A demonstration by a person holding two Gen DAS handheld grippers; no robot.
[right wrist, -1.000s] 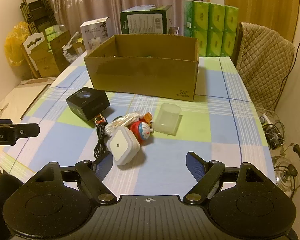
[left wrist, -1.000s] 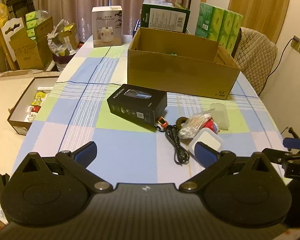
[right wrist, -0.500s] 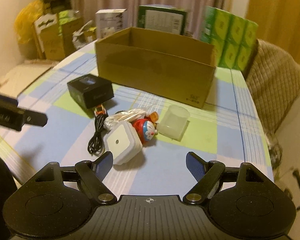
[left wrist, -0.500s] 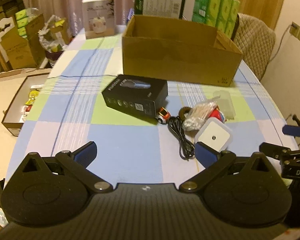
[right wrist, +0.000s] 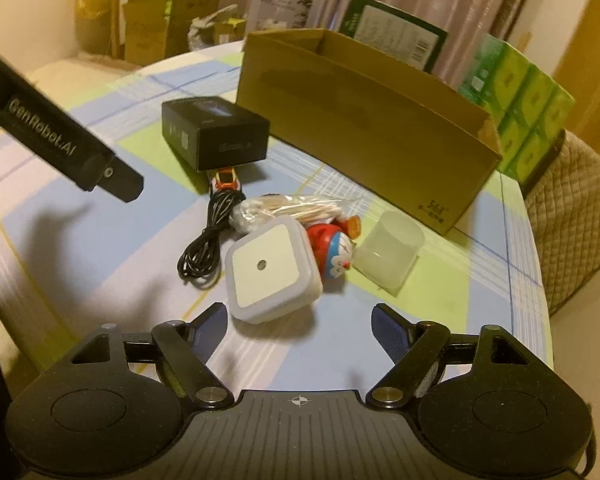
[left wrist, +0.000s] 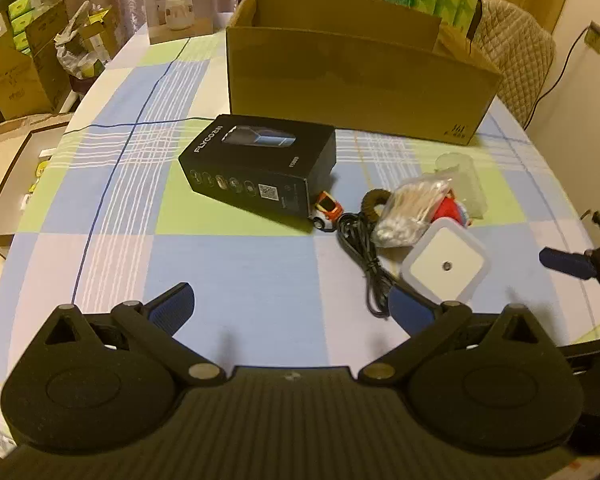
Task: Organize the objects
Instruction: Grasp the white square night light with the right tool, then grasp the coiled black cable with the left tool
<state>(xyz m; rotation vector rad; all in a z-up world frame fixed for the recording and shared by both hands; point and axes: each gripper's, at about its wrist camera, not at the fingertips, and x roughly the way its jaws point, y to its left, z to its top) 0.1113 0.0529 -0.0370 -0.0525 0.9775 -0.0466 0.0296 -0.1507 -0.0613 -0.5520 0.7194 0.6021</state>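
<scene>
Here, your largest item is the open cardboard box [left wrist: 356, 80], standing on the checked tablecloth [left wrist: 228, 272]; take it as the landmark. In front of the box, toward its left end, lies the black carton [left wrist: 260, 164]. Nearer you than the box sits a loose cluster: a frosted plastic cup [right wrist: 390, 254] on its side, a white square night light [right wrist: 272, 270], a bag of cotton swabs [left wrist: 412, 210], a red-and-blue figurine [right wrist: 334, 248], a coiled black cable [right wrist: 204, 246] and a small orange toy car [left wrist: 327, 211] touching the carton's near corner. Your left gripper [left wrist: 290, 306] is released, its jaws spread wide over bare cloth, well short of the box. Your right gripper [right wrist: 298, 324] is likewise released and empty, with the night light just beyond its left finger [right wrist: 208, 330].
</scene>
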